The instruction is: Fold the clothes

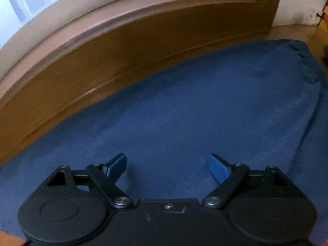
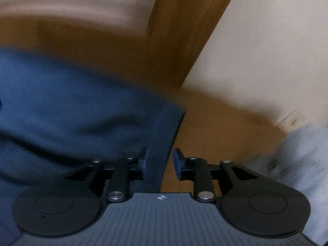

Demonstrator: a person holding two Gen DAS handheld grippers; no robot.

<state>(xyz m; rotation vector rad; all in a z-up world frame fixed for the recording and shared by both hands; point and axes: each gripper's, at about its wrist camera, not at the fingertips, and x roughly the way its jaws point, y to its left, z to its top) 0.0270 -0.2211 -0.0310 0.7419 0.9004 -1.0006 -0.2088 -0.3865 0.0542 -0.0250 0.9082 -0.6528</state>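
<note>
We see left gripper (image 1: 167,165) fingers spread above blue garment (image 1: 184,106) | right gripper (image 2: 159,163) fingers apart, garment edge between them, grip unclear | wooden tabletop (image 2: 215,127)

Brown wooden table (image 1: 123,65), pale raised ledge (image 1: 82,18) behind it, bright window (image 1: 18,2), cream wall (image 2: 266,51)

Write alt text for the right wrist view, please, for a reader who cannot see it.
The right gripper straddles the edge of a dark blue garment, its fingers apart, with a gap beside the right finger. The cloth fills the left side, over a brown wooden surface. A pale wall and something grey are at right; the picture is blurred.
</note>
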